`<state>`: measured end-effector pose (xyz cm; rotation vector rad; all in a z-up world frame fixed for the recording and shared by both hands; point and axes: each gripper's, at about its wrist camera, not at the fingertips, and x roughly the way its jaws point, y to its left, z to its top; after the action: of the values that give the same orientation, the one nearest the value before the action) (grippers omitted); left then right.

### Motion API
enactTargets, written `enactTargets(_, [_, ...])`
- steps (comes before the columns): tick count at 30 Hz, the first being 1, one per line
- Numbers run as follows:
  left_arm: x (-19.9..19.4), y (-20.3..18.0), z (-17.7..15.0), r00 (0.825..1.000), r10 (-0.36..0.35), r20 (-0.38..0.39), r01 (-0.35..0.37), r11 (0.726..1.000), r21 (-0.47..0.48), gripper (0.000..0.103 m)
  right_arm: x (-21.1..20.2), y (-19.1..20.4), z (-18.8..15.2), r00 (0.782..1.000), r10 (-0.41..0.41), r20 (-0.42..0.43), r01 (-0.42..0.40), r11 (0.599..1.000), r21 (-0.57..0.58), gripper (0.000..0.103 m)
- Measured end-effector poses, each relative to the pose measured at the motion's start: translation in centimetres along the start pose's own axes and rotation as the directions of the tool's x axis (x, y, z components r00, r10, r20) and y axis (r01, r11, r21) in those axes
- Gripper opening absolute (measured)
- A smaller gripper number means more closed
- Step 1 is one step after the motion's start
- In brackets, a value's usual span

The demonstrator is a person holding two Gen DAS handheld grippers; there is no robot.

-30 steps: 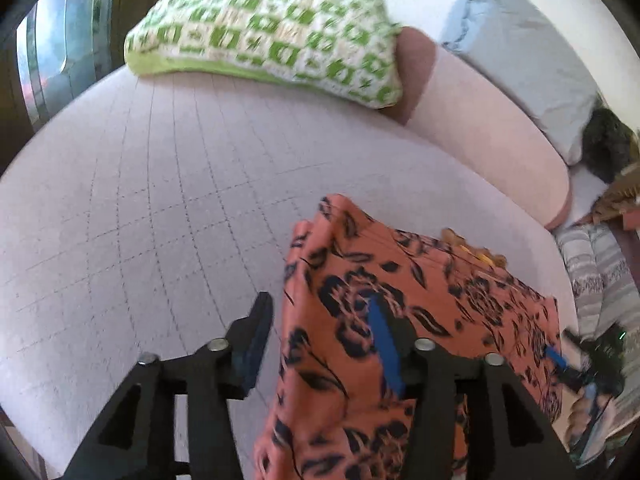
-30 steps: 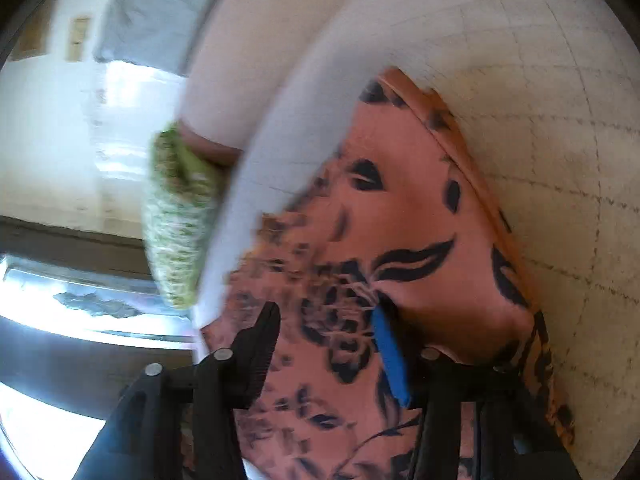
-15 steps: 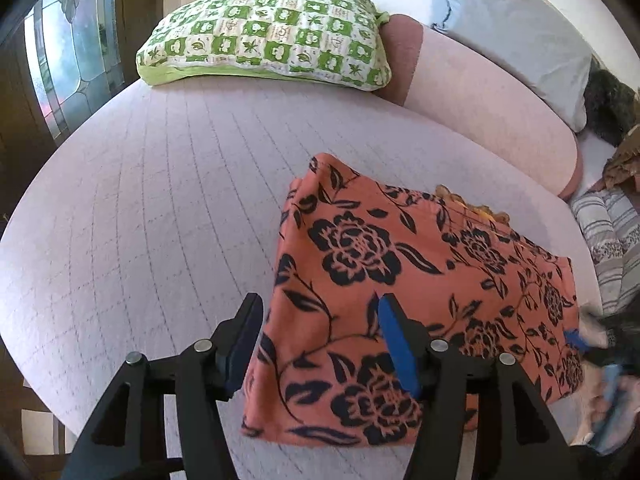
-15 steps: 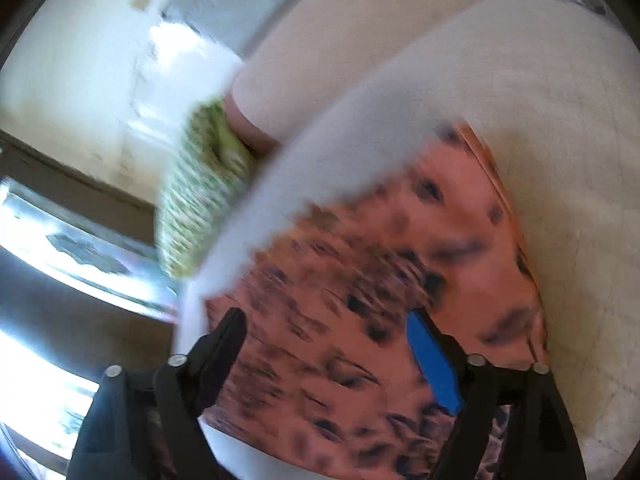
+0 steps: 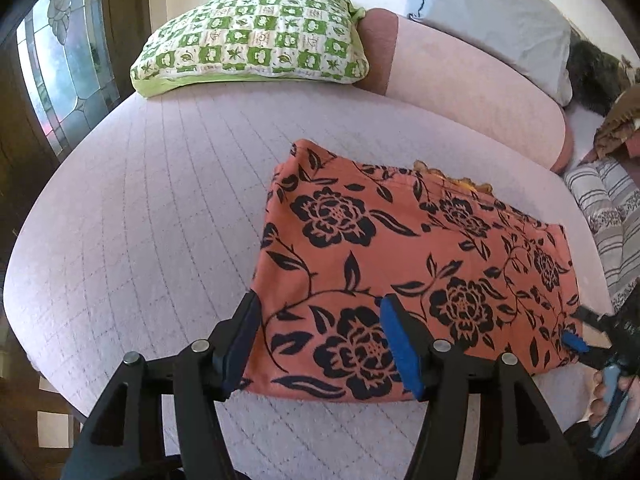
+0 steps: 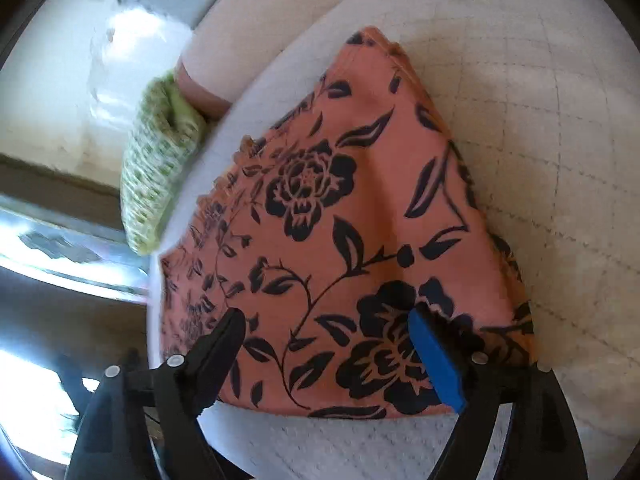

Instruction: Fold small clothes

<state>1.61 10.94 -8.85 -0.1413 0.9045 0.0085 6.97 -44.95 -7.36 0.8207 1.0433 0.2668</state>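
An orange garment with black flowers [image 5: 404, 256] lies folded flat on the pale quilted bed [image 5: 160, 208]. My left gripper [image 5: 320, 340] is open and empty, its jaws standing over the garment's near left corner. My right gripper [image 6: 340, 352] is open and empty above the garment [image 6: 340, 220] at its other end. The right gripper also shows in the left wrist view [image 5: 580, 340] at the garment's right edge, held by a hand.
A green checked pillow [image 5: 256, 40] lies at the bed's far edge. A pink bolster [image 5: 472, 92] and a grey pillow [image 5: 492, 8] lie behind. Striped fabric [image 5: 604, 208] lies to the right. A window [image 5: 60, 72] stands at the left.
Both grippers have let go of the garment and pulled back toward its near edges. The garment now lies flat on the bed. The right gripper's jaws have spread wider.
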Motion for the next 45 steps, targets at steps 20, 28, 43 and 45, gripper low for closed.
enactTargets(20, [3.5, -2.6, -2.6, 0.998, -0.027, -0.048, 0.029, 0.999, 0.03, 0.074, -7.2, -2.2, -3.5, 0.988, 0.108, 0.11, -0.127, 0.976, 0.18, 0.088])
enactTargets(28, [3.6, -5.8, -1.7, 0.996, -0.089, 0.017, 0.089, 0.995, 0.043, 0.074, -2.9, -5.0, -4.3, 0.975, 0.177, 0.136, -0.216, 0.903, 0.371, 0.088])
enactTargets(43, [7.8, -11.3, -0.1, 0.999, 0.039, -0.012, -0.036, 0.984, 0.173, 0.076, -0.6, -1.9, -2.6, 0.981, 0.016, 0.194, -0.087, 0.927, 0.364, 0.076])
enactTargets(45, [5.7, -11.0, 0.7, 0.999, -0.028, 0.041, 0.022, 0.99, 0.14, 0.076, -0.8, -1.3, -2.4, 0.981, 0.001, 0.194, -0.068, 0.938, 0.341, 0.074])
